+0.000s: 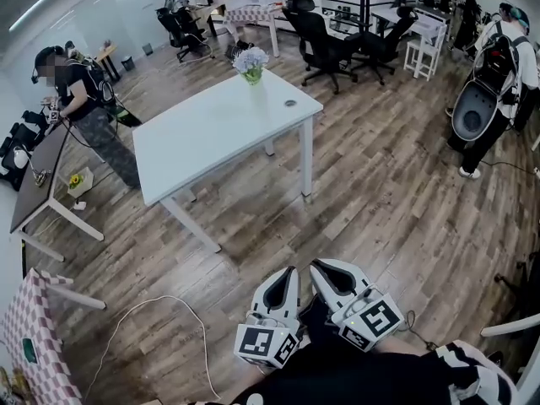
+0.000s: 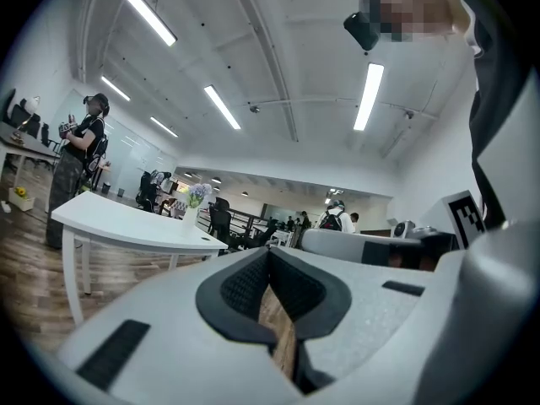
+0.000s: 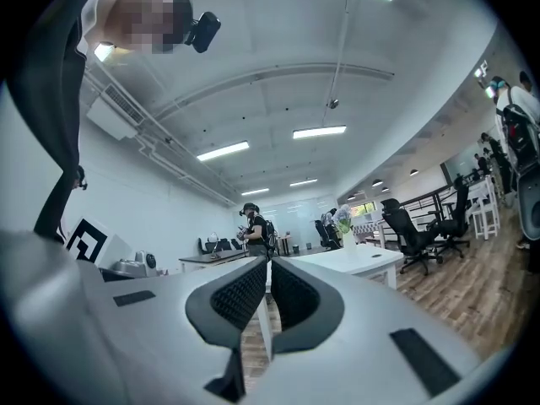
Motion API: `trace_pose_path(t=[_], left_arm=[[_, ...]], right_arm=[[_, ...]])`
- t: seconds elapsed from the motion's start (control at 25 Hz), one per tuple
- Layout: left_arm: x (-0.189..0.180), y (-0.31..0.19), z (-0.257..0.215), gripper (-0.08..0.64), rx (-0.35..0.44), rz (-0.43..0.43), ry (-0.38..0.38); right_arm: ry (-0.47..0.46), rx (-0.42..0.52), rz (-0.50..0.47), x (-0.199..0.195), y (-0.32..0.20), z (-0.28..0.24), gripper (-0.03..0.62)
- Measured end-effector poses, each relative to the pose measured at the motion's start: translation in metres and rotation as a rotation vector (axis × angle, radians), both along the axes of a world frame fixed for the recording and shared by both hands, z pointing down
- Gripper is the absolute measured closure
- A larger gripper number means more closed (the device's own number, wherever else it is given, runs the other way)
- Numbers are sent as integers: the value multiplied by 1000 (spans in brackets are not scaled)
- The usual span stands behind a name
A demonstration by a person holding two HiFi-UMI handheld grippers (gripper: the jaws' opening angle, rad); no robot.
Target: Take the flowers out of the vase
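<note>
At the far left I am seeing a checkered table (image 1: 34,344) poking into the lower corner. Above it a person (image 1: 80,91) is standing at a dark desk (image 1: 38,175), with a small pot of yellow flowers (image 1: 78,181) sitting on the floor just beside it. A white cable (image 1: 143,306) is looping across the wooden floor (image 1: 396,201).

Moving right, the white table (image 1: 211,142) is filling the middle of the head view. The vase (image 1: 252,78) is standing upright at its far end, near the edge, and the pale flowers (image 1: 251,59) are sitting in it. A small dark round thing (image 1: 290,103) is lying on the tabletop to the right of the vase; I cannot tell what it is.

Both grippers are hanging low in front of me, well apart from the table and the vase. The left gripper (image 1: 290,272) is showing its jaws drawn together, tips meeting, with only a thin slit of floor showing between the pads and nothing held. Just beside it, the right gripper (image 1: 315,266) is likewise sitting closed and empty, its tips all but touching.

Further right, black office chairs (image 1: 325,40) are standing beyond the white table, and another person (image 1: 498,74) wearing a backpack is standing at the right edge.
</note>
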State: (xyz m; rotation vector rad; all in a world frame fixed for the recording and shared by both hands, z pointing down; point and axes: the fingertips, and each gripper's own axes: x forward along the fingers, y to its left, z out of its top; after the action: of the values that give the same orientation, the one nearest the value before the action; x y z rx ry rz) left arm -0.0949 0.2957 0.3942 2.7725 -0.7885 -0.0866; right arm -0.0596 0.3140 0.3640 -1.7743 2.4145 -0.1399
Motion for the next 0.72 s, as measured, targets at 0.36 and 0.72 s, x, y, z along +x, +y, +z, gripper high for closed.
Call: trace_pose_path(t=[0.36, 0.72], left_arm=[[30, -73, -5, 555, 28, -41, -17], [73, -149, -12, 555, 37, -74, -16]], right_arm=[[-2, 23, -63, 25, -79, -7, 561], [-14, 26, -80, 75, -157, -15, 561]])
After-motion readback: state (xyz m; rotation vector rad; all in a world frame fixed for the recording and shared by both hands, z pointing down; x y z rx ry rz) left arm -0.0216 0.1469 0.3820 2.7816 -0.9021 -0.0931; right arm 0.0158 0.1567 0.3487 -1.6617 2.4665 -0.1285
